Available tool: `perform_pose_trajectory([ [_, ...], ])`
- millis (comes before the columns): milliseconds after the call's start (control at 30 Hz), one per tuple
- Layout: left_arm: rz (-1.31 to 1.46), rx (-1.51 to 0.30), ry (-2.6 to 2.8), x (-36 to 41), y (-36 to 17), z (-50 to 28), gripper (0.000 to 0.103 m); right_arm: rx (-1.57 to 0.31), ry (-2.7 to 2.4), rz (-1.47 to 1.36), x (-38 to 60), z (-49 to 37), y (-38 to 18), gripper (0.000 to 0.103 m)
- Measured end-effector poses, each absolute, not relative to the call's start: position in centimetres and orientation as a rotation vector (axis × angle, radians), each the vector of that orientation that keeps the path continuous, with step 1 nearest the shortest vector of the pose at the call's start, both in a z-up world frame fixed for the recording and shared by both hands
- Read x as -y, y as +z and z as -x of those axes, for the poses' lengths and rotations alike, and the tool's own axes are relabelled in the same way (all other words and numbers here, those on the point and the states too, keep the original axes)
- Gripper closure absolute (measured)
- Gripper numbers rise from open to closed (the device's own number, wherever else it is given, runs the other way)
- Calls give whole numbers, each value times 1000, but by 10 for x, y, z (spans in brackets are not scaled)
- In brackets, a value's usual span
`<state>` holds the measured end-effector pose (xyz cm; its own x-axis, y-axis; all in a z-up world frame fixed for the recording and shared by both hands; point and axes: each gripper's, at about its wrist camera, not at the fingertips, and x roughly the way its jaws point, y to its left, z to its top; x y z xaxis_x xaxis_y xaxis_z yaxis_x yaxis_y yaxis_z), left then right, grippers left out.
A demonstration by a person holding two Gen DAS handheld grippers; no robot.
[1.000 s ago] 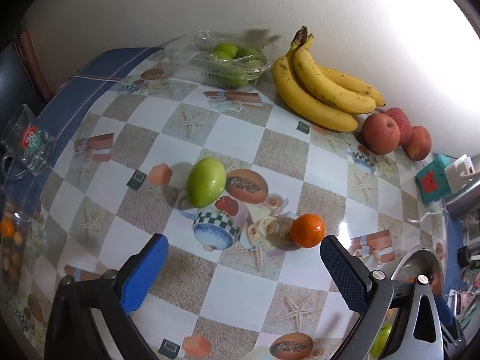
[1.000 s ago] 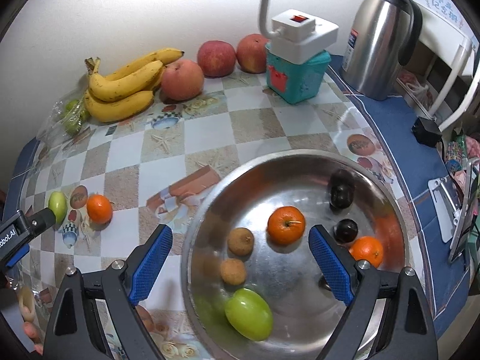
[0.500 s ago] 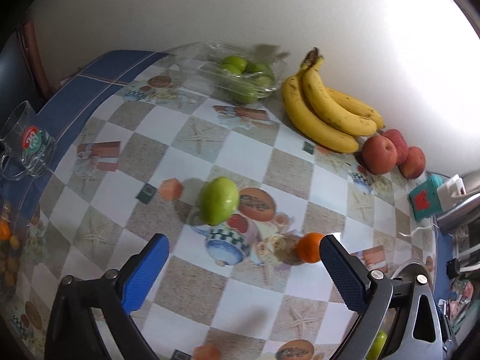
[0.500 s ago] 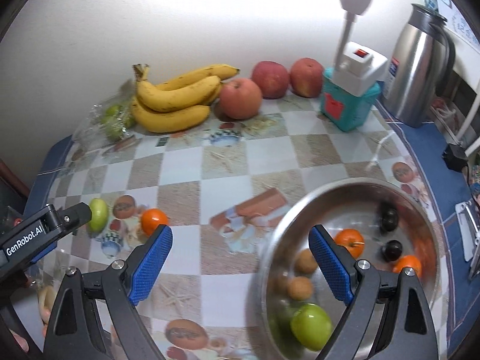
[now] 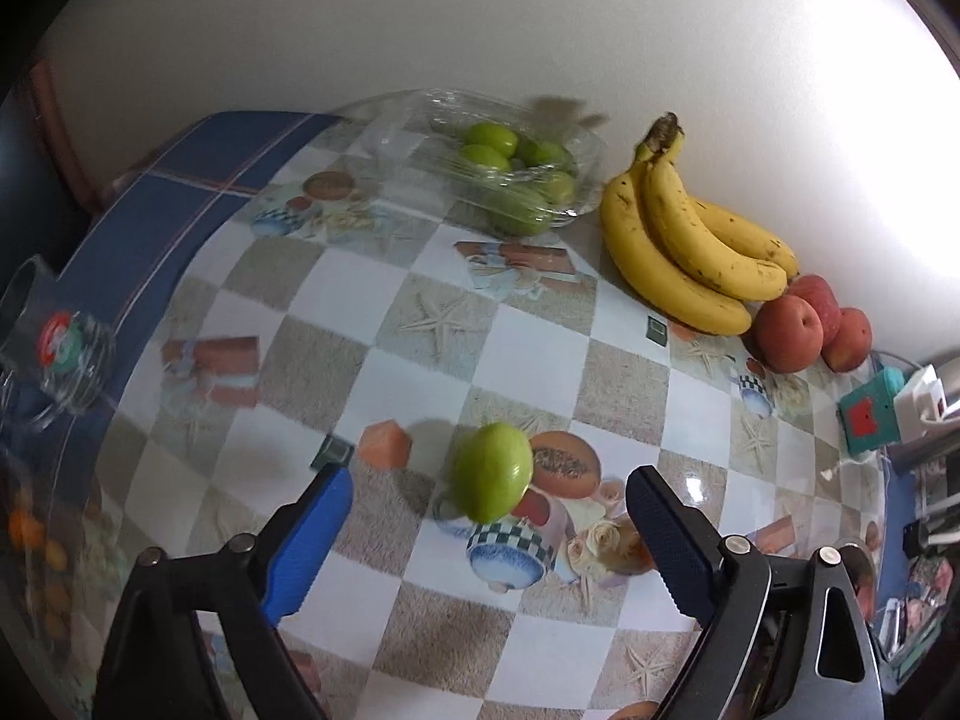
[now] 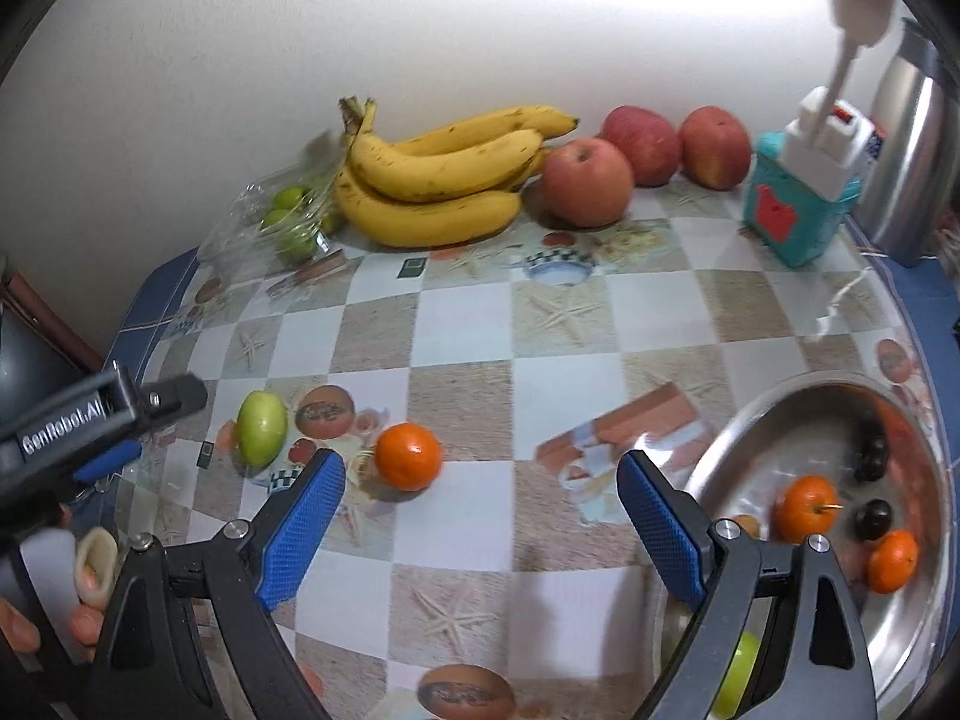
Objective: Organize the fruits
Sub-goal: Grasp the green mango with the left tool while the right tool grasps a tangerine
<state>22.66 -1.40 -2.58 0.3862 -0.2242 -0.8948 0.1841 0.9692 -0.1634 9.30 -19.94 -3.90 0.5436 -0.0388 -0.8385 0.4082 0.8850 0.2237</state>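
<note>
A loose green fruit (image 5: 492,473) lies on the checked tablecloth, just ahead of my open left gripper (image 5: 489,531) and between its blue fingers. It also shows in the right wrist view (image 6: 261,428), with the left gripper (image 6: 120,420) beside it. A loose orange (image 6: 408,456) lies just ahead of my open, empty right gripper (image 6: 480,510). A steel bowl (image 6: 750,420) at the right holds oranges, dark fruits and a green fruit.
Bananas (image 5: 684,240), three red apples (image 5: 810,324) and a clear box of green fruits (image 5: 516,174) line the wall. A teal box with a white plug (image 6: 798,192) and a steel kettle (image 6: 912,150) stand back right. A glass mug (image 5: 54,348) sits at the left edge.
The left gripper moved left, centring the green fruit between its fingers; the orange left its view. The right gripper swung left off the bowl toward the loose orange.
</note>
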Motion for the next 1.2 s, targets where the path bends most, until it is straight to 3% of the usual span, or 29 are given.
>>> perform_pose_trajectory([
  [433,2,-1263,-285,28,-82,-251,13,-1071,-230,-377,179,-127,-77,11],
  [567,-5,-1270,-297,32,-87,-255,21,-1083,-229,-364,177,-133,-83,12],
  [700,0,-1280,-305,34,-92,-258,30,-1088,-229,-353,175,-137,-84,26],
  [767,-1,-1290,-306,35,-96,-258,42,-1095,-228,-340,174,-138,-85,28],
  [867,-6,-1299,-302,37,-100,-259,56,-1097,-216,-342,172,-139,-86,44],
  [1133,-19,-1291,-293,41,-100,-258,60,-1091,-189,-347,169,-141,-85,64],
  [1200,-12,-1292,-289,40,-102,-256,60,-1091,-186,-343,168,-141,-85,64],
])
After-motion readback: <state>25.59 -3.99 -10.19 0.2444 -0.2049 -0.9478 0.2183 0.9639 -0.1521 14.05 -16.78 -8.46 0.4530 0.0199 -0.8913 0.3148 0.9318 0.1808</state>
